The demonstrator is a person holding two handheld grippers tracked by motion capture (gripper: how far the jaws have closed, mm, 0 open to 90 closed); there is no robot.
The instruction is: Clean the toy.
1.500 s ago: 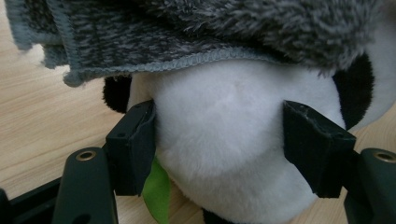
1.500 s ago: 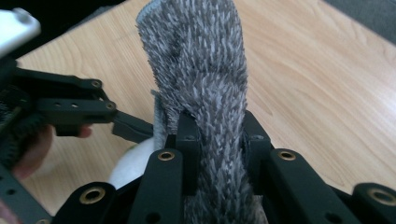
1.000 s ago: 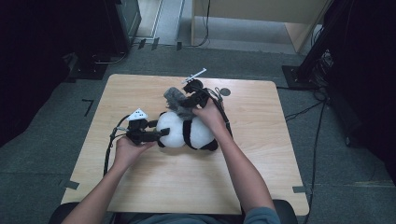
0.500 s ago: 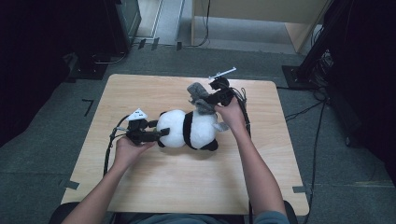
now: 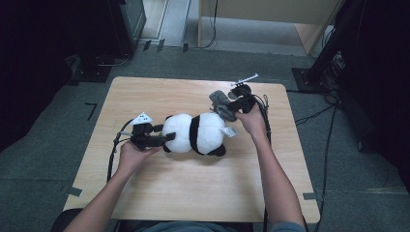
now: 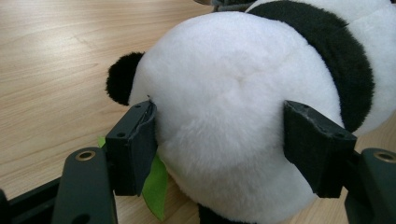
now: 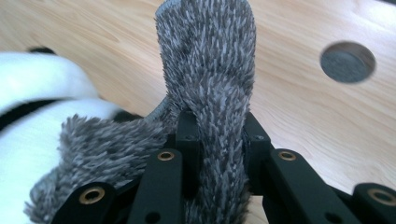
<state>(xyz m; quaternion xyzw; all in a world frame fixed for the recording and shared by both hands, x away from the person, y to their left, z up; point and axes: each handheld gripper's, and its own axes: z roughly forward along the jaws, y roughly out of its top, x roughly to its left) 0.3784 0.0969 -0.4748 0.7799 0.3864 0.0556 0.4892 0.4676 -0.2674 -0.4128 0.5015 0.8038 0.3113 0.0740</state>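
Panda plush (image 5: 196,134): lies on its side near the middle of the wooden table (image 5: 145,203), rounded white end toward the person's left, black band around the middle
Grey fuzzy piece (image 5: 220,104): a strip of grey fur, looking like a small garment or scarf, at the panda's far right end; part of it stands up from the plush, the rest bunches against the white fur
Left gripper (image 5: 162,139): jaws part-way open, one pad on each side of the panda's round white end; in the left gripper view the left pad (image 6: 133,147) and the right pad (image 6: 315,147) dent the fur, so it pins the plush
Right gripper (image 7: 219,154): jaws nearly shut, clamped on the grey fuzzy piece, which rises between them and curls over above the tips
Thing and fingers: the strip sits deep between the right jaws, not at the tips; the panda's bulk fills the whole gap of the left jaws
Green tag (image 6: 154,186): pokes out under the plush just beside the left pad
Risk, slip: the fur is thick and loose, so a pull may drag the pile through the right jaws
Risk, anchor: the left hold is on a soft rounded surface; a hard tug could roll the panda out of it
Risk, snag: the strip may catch on the plush and lift it instead of coming free
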